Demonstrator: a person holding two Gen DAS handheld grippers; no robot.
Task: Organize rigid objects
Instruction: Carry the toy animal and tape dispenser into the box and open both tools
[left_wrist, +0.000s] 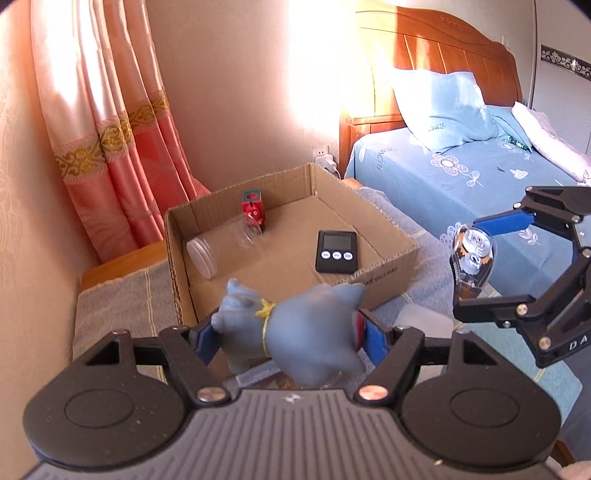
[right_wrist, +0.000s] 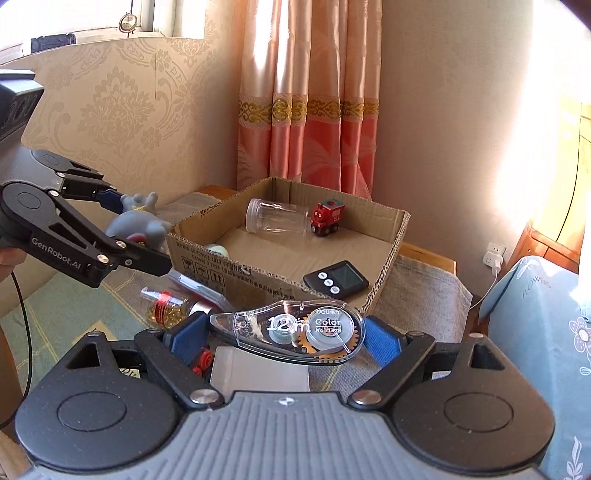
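My left gripper (left_wrist: 291, 332) is shut on a grey-blue toy figure (left_wrist: 306, 328) and holds it just in front of the near wall of an open cardboard box (left_wrist: 384, 266). My right gripper (right_wrist: 288, 332) is shut on a clear correction tape dispenser (right_wrist: 295, 328) and holds it above the table, near the box's right front corner; it also shows in the left wrist view (left_wrist: 474, 258). The box holds a clear jar (left_wrist: 221, 247) lying on its side, a red toy train (left_wrist: 253, 210) and a black timer (left_wrist: 336, 251). In the right wrist view the left gripper (right_wrist: 140, 225) holds the figure (right_wrist: 138, 221) left of the box (right_wrist: 207, 258).
On the towel-covered table (right_wrist: 417, 295) in front of the box lie a small bottle of gold pins (right_wrist: 166, 306), a flat clear case (right_wrist: 199, 288) and a pale card (right_wrist: 258, 369). A bed (left_wrist: 461, 173) stands to the right, curtains (left_wrist: 110, 147) behind.
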